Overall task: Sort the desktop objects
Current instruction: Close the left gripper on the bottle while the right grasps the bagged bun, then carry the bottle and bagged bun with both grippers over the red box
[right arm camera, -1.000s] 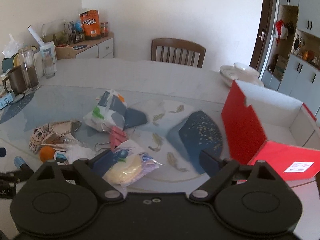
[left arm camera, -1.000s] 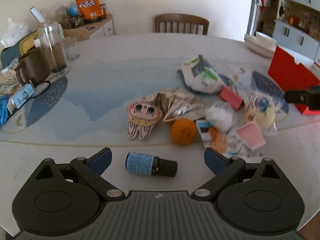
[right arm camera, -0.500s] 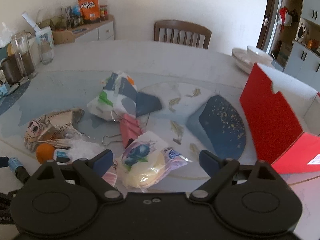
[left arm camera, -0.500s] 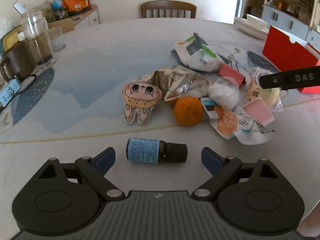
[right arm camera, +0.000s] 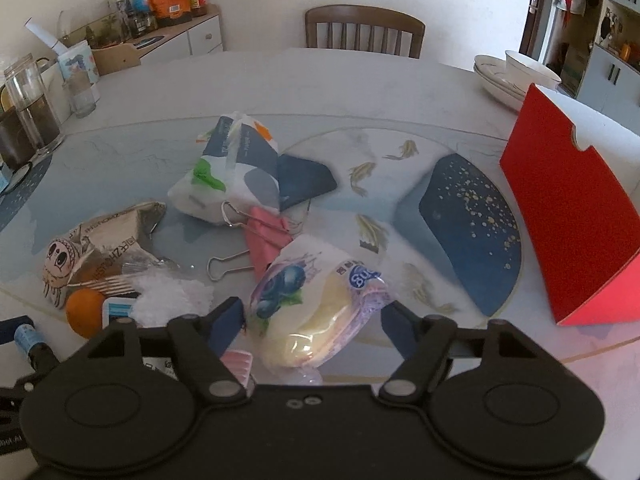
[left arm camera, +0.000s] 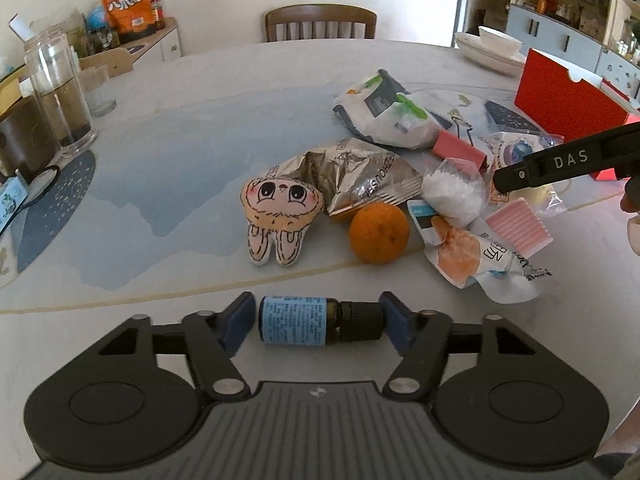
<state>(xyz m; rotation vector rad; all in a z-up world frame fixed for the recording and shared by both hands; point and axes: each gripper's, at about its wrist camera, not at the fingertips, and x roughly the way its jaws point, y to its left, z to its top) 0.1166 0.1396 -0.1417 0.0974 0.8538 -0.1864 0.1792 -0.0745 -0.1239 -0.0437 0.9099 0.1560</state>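
My left gripper (left arm camera: 318, 322) is shut on a small dark bottle with a blue label (left arm camera: 316, 321), gripped end to end as it lies on the table. Beyond it lie a bunny plush (left arm camera: 280, 210), an orange (left arm camera: 378, 232) and a foil snack bag (left arm camera: 360, 178). My right gripper (right arm camera: 312, 318) has closed in on a blueberry bread packet (right arm camera: 316, 300); both fingers touch its sides. The bottle also shows at the left edge of the right wrist view (right arm camera: 28, 338).
A red open box (right arm camera: 568, 208) stands at the right. A pink binder clip (right arm camera: 264, 240), a white patterned bag (right arm camera: 236, 168), torn wrappers (left arm camera: 488, 264) and a pink ridged piece (left arm camera: 518, 230) lie mid-table. Glass jar (left arm camera: 60, 92) and mug at left; bowls (right arm camera: 516, 76) at far right.
My left gripper has closed its fingers onto the bottle. My right gripper has moved forward and down around the bread packet and closed on its sides.
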